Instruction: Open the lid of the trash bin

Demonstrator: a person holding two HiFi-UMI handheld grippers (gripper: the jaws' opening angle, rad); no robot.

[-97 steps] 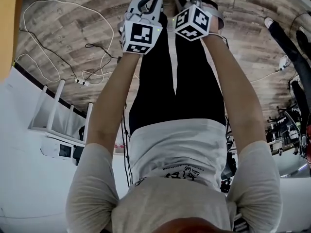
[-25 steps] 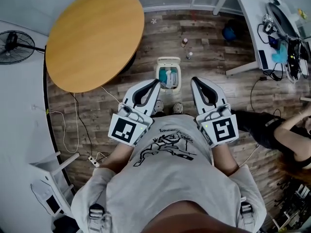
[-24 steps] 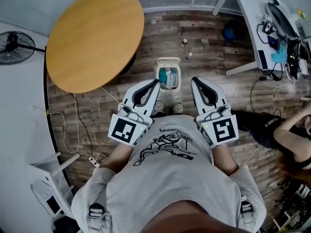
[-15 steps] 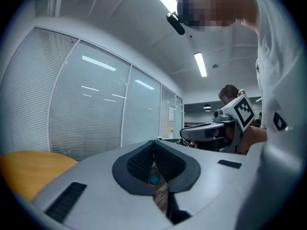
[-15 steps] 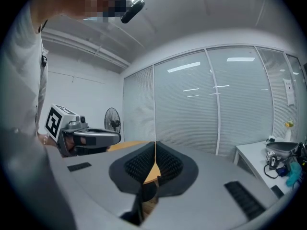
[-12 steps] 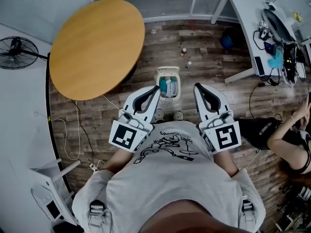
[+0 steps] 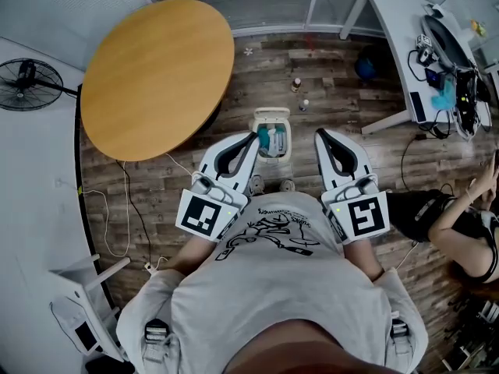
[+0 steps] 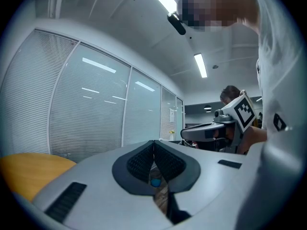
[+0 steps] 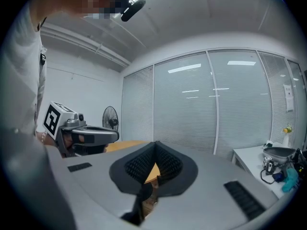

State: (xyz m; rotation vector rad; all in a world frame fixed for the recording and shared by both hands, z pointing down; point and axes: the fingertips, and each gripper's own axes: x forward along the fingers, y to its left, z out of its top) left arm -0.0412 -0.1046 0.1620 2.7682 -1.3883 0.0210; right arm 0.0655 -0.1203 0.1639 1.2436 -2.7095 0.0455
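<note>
White plastic, the trash bin (image 7: 272, 135) stands on the floor (image 7: 335, 68) just before your feet. Blue contents show inside, so its lid (image 7: 270, 116) seems already up. Your left gripper (image 7: 253, 137) and right gripper (image 7: 320, 133) are both pressed together, empty, well above it; nothing more seems needed. Your shirt print is not readable.

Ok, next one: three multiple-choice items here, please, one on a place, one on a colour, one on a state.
1. Where is the bin? A on a shelf B on the floor C on the desk
2. The top of the table is: A orange B black C green
3. The left claw and right claw are: A wide open B gripping the bin C shut
Answers: B, it stands on the floor boards; A, plain in the head view; C, each claw's pads meet with nothing between.
</note>
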